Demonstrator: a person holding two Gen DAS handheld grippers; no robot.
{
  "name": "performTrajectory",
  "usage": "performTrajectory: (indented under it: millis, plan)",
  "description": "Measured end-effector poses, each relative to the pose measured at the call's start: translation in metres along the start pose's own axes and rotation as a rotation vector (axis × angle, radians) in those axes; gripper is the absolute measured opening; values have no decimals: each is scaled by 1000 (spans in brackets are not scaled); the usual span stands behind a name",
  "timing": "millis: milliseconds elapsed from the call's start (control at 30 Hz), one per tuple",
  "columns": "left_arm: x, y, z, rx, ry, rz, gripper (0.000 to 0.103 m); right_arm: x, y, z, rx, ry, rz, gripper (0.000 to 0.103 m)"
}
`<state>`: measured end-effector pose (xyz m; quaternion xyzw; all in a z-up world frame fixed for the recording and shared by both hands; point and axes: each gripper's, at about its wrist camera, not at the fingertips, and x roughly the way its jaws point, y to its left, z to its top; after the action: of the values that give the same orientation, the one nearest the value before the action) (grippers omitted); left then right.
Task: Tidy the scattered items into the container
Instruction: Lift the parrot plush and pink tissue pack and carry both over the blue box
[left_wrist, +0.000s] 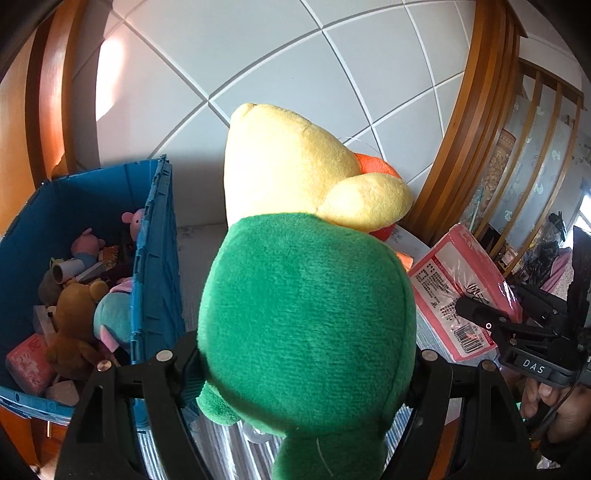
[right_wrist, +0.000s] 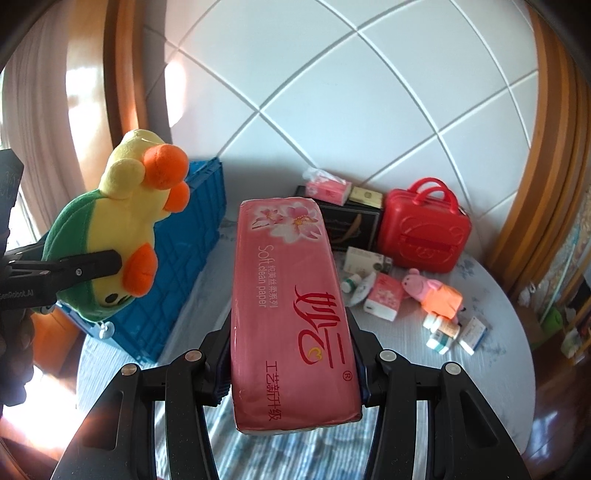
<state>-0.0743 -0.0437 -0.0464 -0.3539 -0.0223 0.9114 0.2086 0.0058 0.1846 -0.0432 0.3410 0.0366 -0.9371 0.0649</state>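
Observation:
My left gripper (left_wrist: 306, 365) is shut on a green and yellow plush duck (left_wrist: 306, 295), which fills the middle of the left wrist view and hangs above the table beside the blue crate (left_wrist: 155, 258). The crate holds a brown bear (left_wrist: 74, 314), pig plushes and a pink pack. My right gripper (right_wrist: 291, 373) is shut on a long pink tissue pack (right_wrist: 291, 302), held lengthwise above the table. In the right wrist view the duck (right_wrist: 122, 229) sits at the left, pinched by a left finger (right_wrist: 92, 266), in front of the crate (right_wrist: 192, 251). The pack (left_wrist: 461, 280) also shows at the right of the left wrist view.
On the cloth-covered table lie a red toy suitcase (right_wrist: 424, 232), a black box (right_wrist: 351, 225), a pink pig plush (right_wrist: 436, 291), a small tissue pack (right_wrist: 384, 299) and several medicine bottles and boxes (right_wrist: 443, 332). A white tiled wall with wooden frames stands behind.

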Motion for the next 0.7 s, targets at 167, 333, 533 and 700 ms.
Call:
performTrajectory:
  millis: [167,333,533,700]
  plan:
    - [-21,38,6,-20,-31,10,78,4,42,14,-25,-8,24,49]
    - [-38,75,10,-40,-52,31,78,10,77,24,-35,-17,46,49]
    - [-49,117,7,-72,-48,60,78,16,121,39,-65,-31,66,49]
    - [-57,148,3,-99,-45,91,78,30,154,57,-91,-43,100,49]
